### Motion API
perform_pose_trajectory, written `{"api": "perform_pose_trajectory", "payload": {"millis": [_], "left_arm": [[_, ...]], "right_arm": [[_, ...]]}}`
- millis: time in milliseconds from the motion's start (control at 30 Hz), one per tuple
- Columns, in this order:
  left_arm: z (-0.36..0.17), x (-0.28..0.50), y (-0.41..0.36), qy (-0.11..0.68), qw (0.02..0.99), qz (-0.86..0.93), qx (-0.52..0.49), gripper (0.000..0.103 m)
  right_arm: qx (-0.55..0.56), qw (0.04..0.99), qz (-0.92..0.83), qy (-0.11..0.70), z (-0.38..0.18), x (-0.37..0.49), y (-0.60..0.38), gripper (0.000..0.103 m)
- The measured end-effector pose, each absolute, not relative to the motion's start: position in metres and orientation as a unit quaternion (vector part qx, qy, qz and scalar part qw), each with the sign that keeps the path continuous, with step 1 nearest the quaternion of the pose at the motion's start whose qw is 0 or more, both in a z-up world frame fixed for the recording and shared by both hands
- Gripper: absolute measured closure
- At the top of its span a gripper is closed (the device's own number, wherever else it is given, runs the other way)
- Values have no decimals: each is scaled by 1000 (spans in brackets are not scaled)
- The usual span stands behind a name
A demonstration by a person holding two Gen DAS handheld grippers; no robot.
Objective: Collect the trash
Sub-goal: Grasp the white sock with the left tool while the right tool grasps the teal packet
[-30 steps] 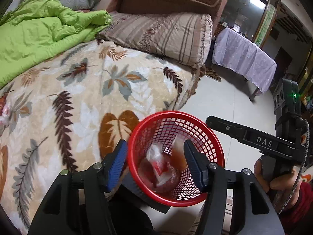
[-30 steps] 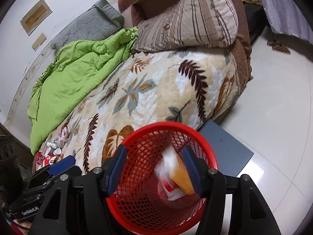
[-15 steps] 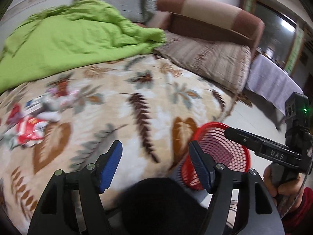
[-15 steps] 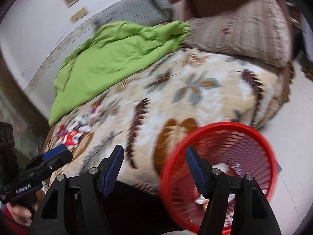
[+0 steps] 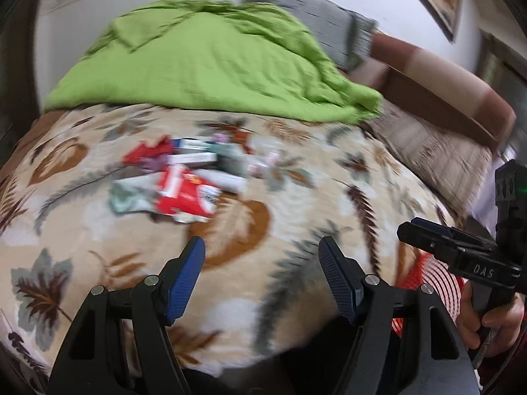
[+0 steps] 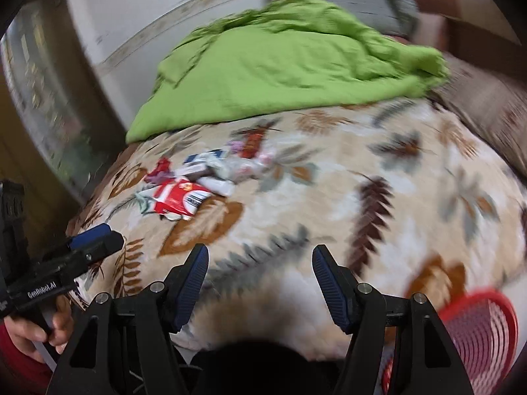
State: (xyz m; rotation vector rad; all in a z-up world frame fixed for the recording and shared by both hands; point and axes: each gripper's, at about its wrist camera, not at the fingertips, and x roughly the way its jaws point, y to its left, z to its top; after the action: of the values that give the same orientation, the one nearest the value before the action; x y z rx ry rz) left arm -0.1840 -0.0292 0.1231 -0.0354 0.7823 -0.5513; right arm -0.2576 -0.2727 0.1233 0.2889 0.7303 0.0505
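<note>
Soft, even indoor light without hard shadows or glare; both fisheye views are smeared by motion blur across the bed (image 5: 98, 263) and trash (image 6: 184, 197), bowed at the edges and vignetted black in the corners.

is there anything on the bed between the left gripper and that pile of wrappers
Nothing visible. The left gripper has open, empty jaws, and only bare leaf-print blanket lies between it and the trash pile. The green quilt sits behind the pile, not in the path.
</note>
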Motion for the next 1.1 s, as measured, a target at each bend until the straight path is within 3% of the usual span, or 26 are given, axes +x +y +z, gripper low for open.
{"api": "perform_pose_trajectory", "payload": {"millis": [500,567,700,800,867,900,1000,1100], "left_arm": [[72,-67,68,414,893,-163,-77,30],[63,-49,74,418,887,-170,-99,30],[54,-24,72,420,879,-191,-120,30],[47,-13,62,419,878,-207,-107,30],[43,-9,55,420,876,-216,-98,38],[41,-9,51,421,873,-225,-96,51],[38,-13,45,424,870,-233,-93,73],[37,-25,43,431,863,-242,-104,81]], "right_arm": [[-41,924,77,372,97,-56,-189,34],[-46,920,79,382,87,-36,-188,40],[-39,908,82,409,71,-11,-189,82],[-15,912,85,402,73,-16,-196,89],[0,914,84,397,77,-23,-199,89],[13,915,85,394,79,-28,-202,90],[44,915,89,390,82,-45,-209,90],[82,912,95,390,82,-68,-218,90]]}}
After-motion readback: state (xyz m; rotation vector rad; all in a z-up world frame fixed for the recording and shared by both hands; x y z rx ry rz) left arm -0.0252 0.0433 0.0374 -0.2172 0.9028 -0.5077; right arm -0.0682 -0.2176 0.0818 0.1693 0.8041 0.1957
